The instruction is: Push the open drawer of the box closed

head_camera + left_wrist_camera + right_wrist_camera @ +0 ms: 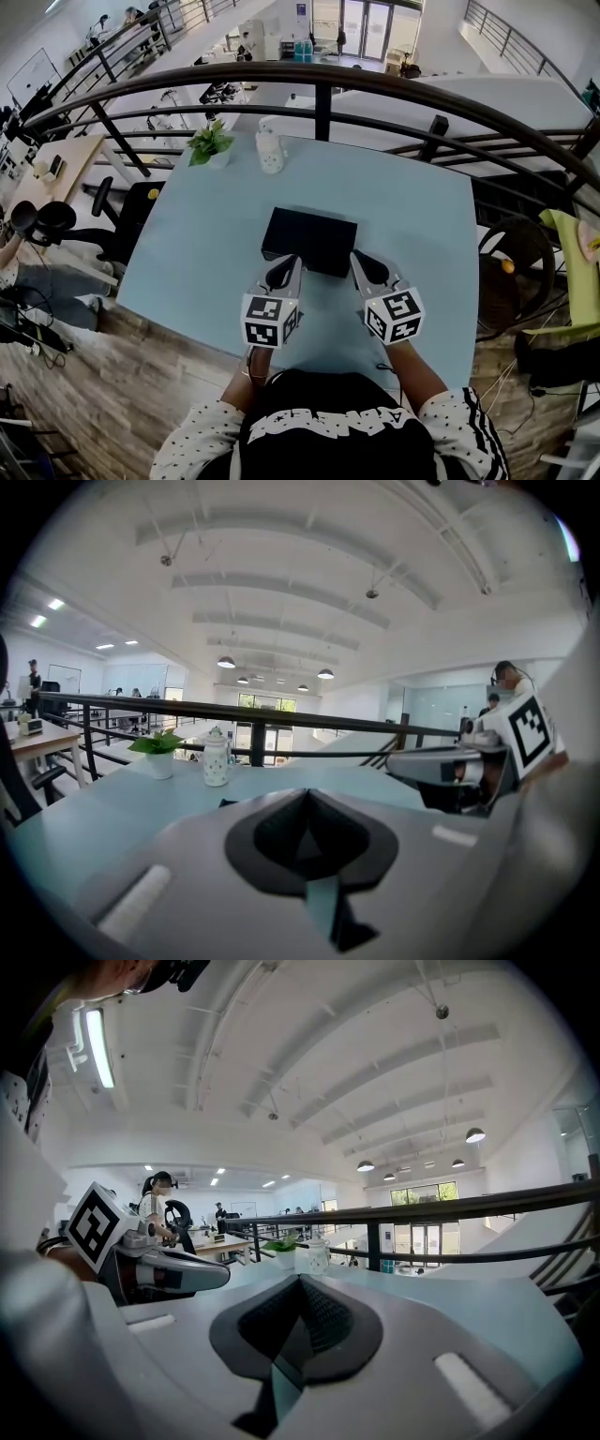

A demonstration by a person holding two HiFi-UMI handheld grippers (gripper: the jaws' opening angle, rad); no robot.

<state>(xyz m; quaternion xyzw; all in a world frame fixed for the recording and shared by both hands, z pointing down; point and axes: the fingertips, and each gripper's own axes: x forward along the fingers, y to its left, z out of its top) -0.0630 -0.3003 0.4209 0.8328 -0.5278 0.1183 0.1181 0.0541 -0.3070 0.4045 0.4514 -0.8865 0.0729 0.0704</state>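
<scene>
1. head view looked steeply down on a pale blue table. a black box lay near its middle, at the person's 12 o'clock.
2. the left gripper sat at the box's 7 o'clock corner and the right gripper at its 5 o'clock corner. both pointed toward 12 o'clock with their tips right at the box's near face. contact could not be told from above.
3. from that height the box read as one dark block, and how far its drawer stood out could not be made out.
4. left gripper view gave what the head view could not: its two jaws met along one line with nothing between them. of the box it showed next to nothing.
5. right gripper view showed the same of its own jaws, pressed together and empty.
6. each gripper view caught the other gripper side-on: the right one at 3 o'clock in the left gripper view, the left one at 9 o'clock in the right gripper view.
7. a potted plant and a white jar stood at the table's far edge, toward the box's 11 o'clock, by a dark railing. the gripper views showed both upright, with the plant at the jar's 9 o'clock.
8. only the gripper views showed the ceiling lamps. only the head view showed the person's dotted sleeves.
</scene>
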